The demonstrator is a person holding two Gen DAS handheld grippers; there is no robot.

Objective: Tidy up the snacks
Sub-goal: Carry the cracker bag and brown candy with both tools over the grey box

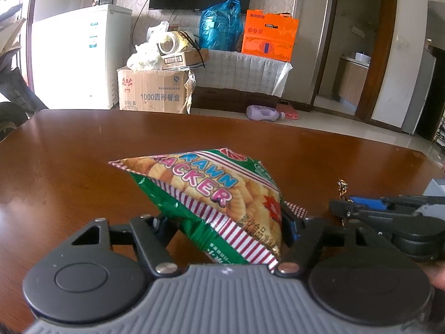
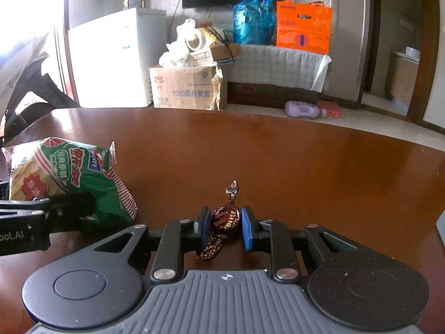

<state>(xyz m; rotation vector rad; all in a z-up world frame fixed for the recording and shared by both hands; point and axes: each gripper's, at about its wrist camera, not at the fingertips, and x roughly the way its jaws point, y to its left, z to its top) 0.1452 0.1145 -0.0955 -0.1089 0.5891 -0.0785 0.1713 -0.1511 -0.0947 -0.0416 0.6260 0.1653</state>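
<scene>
A green and yellow prawn cracker bag (image 1: pixel 211 194) sits between the fingers of my left gripper (image 1: pixel 225 222), which is shut on it just above the brown table (image 1: pixel 69 167). The bag also shows at the left in the right wrist view (image 2: pixel 64 178). My right gripper (image 2: pixel 224 226) is shut on a brown wrapped toffee candy (image 2: pixel 225 218), its blue pads (image 2: pixel 204 226) against both sides, the twisted wrapper end sticking up. The right gripper shows at the right edge in the left wrist view (image 1: pixel 389 217).
The table's far edge (image 2: pixel 250 114) curves across both views. Beyond it on the floor stand a white freezer (image 1: pixel 80 61), a cardboard box (image 1: pixel 153 89), a covered cabinet with a blue bag (image 1: pixel 219 25) and an orange box (image 1: pixel 268 36), and a purple bottle (image 1: pixel 264 112).
</scene>
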